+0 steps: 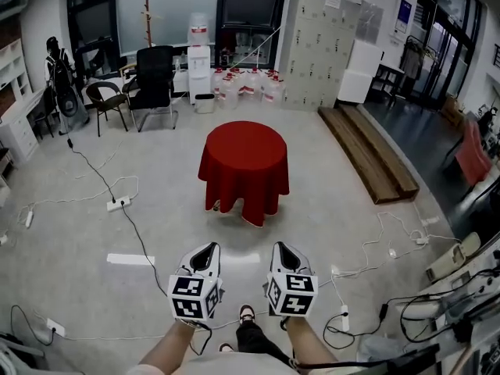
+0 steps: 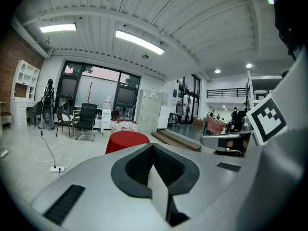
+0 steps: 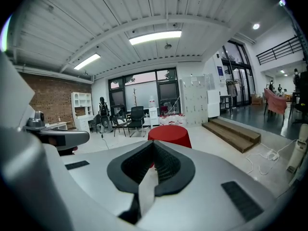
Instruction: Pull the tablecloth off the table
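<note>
A red tablecloth covers a small round table in the middle of the floor, its hem hanging almost to the ground. The same tablecloth shows far ahead in the left gripper view and again, tablecloth, in the right gripper view. My left gripper and right gripper are held side by side low in the head view, well short of the table. Both are shut with nothing between their jaws. A person's forearms hold them.
White cables and a power strip lie on the floor left of the table. Wooden steps run along the right. Black chairs, a water dispenser and water jugs stand at the back. More cables trail on the right.
</note>
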{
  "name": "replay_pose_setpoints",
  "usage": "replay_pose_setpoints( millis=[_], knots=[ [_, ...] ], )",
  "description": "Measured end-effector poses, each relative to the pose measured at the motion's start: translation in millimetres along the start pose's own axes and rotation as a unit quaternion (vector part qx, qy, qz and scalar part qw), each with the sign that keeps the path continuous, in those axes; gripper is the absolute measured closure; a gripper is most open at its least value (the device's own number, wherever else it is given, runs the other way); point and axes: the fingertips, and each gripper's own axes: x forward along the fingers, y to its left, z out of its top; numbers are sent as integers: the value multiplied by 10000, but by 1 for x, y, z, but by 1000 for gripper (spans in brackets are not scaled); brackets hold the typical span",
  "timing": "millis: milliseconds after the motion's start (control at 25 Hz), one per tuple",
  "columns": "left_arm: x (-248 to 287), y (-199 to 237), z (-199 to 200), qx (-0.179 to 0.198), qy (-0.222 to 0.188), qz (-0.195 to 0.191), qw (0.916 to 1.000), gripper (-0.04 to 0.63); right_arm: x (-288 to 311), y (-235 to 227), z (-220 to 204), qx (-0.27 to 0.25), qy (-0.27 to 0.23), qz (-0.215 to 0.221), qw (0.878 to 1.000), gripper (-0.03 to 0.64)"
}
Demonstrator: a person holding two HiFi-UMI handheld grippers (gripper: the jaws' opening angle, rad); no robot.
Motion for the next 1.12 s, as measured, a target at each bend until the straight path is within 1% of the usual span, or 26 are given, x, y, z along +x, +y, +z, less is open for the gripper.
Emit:
replay_pose_setpoints(
  millis=[360,760,1000,1120],
  knots=[
    [55,3,13,51,32,-13,10000,578,54,-17,13,-48,86,162,9998,592],
    [120,40,38,109,34,286,9995,578,130,-33,43,-17,39,318,9995,592],
    [149,50,42,-9,78,440,9990,578,160,-52,45,45,167,345,9993,592],
    [163,54,46,-22,108,480,9988,578,174,-61,53,90,160,334,9993,592]
  ],
)
